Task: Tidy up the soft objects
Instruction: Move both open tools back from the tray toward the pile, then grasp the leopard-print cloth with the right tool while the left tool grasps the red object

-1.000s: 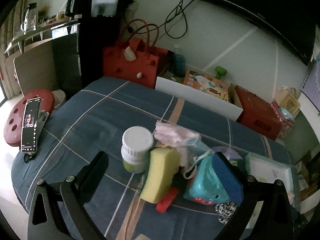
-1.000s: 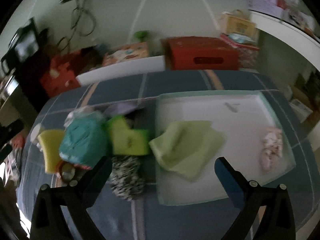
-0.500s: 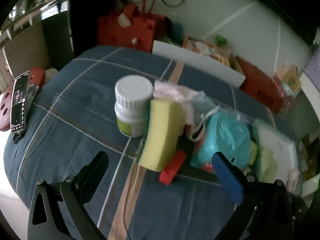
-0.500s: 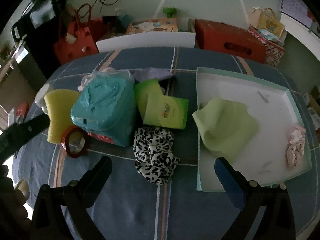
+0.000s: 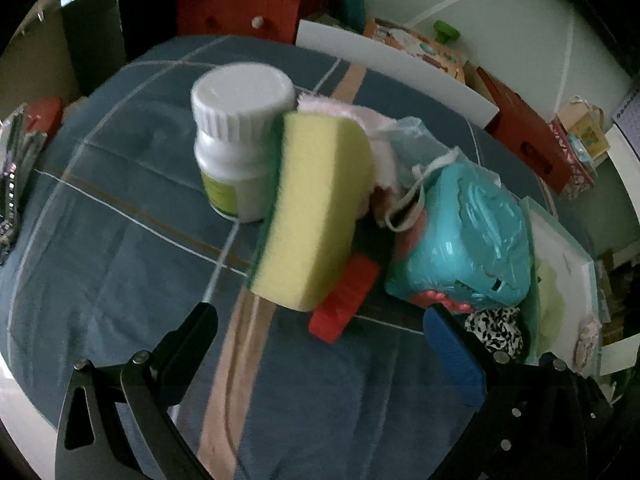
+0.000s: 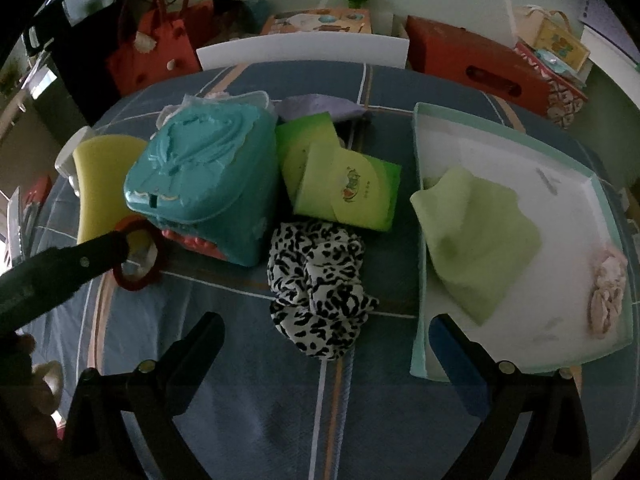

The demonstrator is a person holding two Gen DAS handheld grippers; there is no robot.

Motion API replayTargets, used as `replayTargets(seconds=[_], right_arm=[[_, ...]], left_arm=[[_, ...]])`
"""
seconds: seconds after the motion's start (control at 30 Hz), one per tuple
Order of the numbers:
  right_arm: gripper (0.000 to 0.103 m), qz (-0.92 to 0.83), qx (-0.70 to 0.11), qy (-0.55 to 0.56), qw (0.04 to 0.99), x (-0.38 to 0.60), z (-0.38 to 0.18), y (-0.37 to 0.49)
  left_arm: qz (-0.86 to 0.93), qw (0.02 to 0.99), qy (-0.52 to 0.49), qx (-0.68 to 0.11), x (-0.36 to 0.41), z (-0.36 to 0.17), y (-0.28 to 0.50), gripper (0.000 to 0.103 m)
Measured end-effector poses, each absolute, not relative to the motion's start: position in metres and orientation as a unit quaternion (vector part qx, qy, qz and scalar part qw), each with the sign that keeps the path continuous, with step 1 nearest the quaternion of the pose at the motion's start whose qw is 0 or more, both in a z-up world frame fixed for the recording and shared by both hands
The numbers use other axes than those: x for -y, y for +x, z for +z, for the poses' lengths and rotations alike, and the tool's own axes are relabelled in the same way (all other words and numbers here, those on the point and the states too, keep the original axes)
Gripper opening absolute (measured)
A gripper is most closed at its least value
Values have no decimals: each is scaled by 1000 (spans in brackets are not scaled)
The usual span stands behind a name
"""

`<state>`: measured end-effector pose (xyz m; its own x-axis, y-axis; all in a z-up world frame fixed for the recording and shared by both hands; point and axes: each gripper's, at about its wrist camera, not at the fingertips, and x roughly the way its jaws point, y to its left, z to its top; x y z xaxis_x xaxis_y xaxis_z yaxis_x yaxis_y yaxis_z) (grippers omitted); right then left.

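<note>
A yellow sponge [image 5: 316, 216] leans against a white bottle [image 5: 240, 140] on the blue checked cloth, with a pink cloth [image 5: 372, 128] behind it. My left gripper [image 5: 320, 340] is open just in front of the sponge. A leopard-print scrunchie [image 6: 320, 284] lies straight ahead of my open right gripper [image 6: 326, 338]. The pale green tray [image 6: 600, 184] at the right holds a green cloth [image 6: 480, 240] and a pink scrunchie [image 6: 608, 292]. The left gripper's arm [image 6: 60, 272] shows at the left of the right wrist view.
A teal wipes pack [image 6: 204, 176], a green carton [image 6: 344, 188], a red ring [image 6: 136, 256] and a lilac cloth [image 6: 320, 108] crowd the middle. Red bags [image 6: 160, 48], boxes [image 6: 476, 64] and a white board [image 6: 304, 52] stand beyond the table's far edge.
Both grippers have moved in closer and lower. The sponge now fills the left view, and the right gripper has swung left from the tray to face the leopard scrunchie.
</note>
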<state>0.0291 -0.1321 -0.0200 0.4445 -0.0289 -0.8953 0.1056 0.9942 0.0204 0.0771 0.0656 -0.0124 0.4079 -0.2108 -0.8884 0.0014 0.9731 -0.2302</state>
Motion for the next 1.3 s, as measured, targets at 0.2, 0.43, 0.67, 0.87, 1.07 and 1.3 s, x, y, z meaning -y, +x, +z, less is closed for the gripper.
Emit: replayTargets(seconds=[0.2, 0.43, 0.67, 0.87, 1.07, 1.3], right_arm=[[103, -36, -524, 28, 851, 127, -23, 32], [101, -18, -520, 26, 854, 117, -22, 32], [94, -19, -541, 20, 841, 113, -36, 39], [90, -21, -549, 22, 835, 117, -43, 45], [86, -24, -549, 28, 835, 123, -47, 48], [79, -25, -553, 24, 833, 127, -54, 58]], left_arm=[[-60, 831, -97, -545, -63, -19, 80, 102], [-52, 829, -84, -550, -57, -24, 86, 102], [-57, 823, -75, -560, -49, -32, 93, 83], [-75, 813, -86, -572, -44, -39, 98, 54], [-87, 810, -101, -571, -47, -39, 97, 32], [-89, 808, -105, -573, -53, -39, 93, 26]])
